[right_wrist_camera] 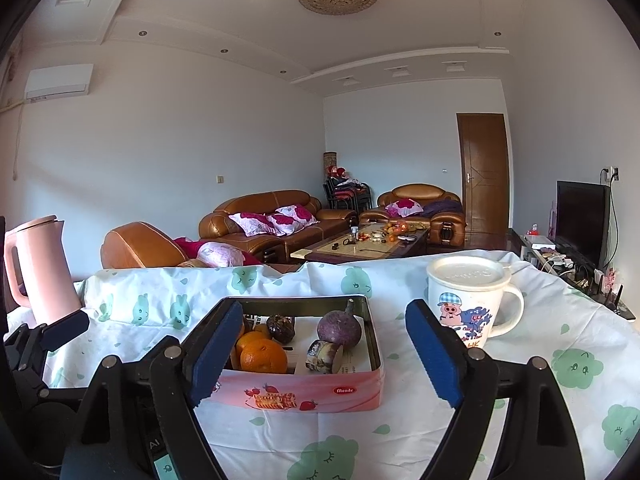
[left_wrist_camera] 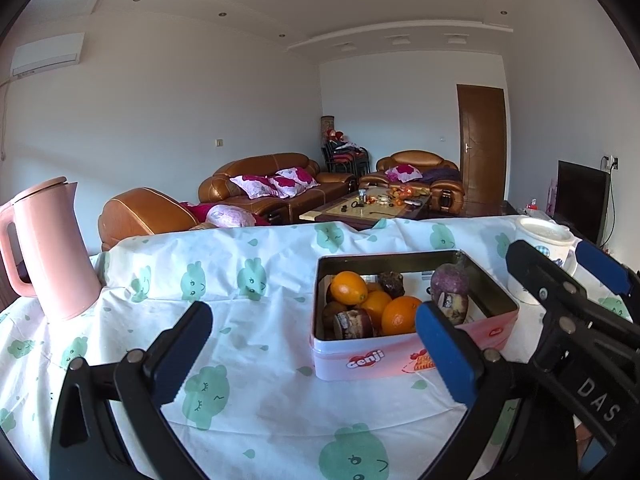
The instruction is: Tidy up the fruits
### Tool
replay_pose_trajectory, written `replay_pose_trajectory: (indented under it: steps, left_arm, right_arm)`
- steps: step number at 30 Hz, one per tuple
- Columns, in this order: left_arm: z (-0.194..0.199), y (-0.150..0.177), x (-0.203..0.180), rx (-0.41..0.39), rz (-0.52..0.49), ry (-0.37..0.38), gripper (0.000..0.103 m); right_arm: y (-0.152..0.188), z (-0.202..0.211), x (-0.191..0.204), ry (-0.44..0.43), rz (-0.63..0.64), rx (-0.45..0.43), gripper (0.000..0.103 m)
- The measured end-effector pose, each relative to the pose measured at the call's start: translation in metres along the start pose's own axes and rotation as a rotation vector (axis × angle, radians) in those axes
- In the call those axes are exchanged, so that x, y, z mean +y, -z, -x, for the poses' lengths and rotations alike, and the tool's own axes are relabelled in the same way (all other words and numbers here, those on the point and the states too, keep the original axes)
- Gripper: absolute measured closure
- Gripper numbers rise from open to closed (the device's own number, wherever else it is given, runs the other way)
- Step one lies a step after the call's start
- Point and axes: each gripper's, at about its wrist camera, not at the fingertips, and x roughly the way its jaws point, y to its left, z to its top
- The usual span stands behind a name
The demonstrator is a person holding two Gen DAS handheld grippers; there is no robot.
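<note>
I am holding my left tool [left_wrist_camera: 314, 354] open and empty, low over the worktop [left_wrist_camera: 256, 360], with the pink kettle [left_wrist_camera: 48, 252] standing well off to its left. The biscuit tin [left_wrist_camera: 400, 356] is sitting ahead and slightly right of it, holding oranges [left_wrist_camera: 400, 314], purple tubers [left_wrist_camera: 449, 280] and dark fruits, all heaped toward the tin's left half. My right tool [right_wrist_camera: 316, 354] is also gaping empty, nearly centred on the tin's near wall, so I judge it the nearer. Just right of it the lidded mug [right_wrist_camera: 468, 300] is crowding that side; the left is offering freer room.
</note>
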Motion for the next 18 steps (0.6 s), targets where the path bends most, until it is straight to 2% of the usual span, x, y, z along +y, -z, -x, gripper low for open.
replay_pose_trajectory:
  steps: [18]
  left_arm:
    - [-0.0018,-0.0003,0.0004,0.02,-0.002,0.002,0.0]
  right_arm:
    - [0.0003,0.0011,-0.0022,0.008,-0.01,-0.007,0.018]
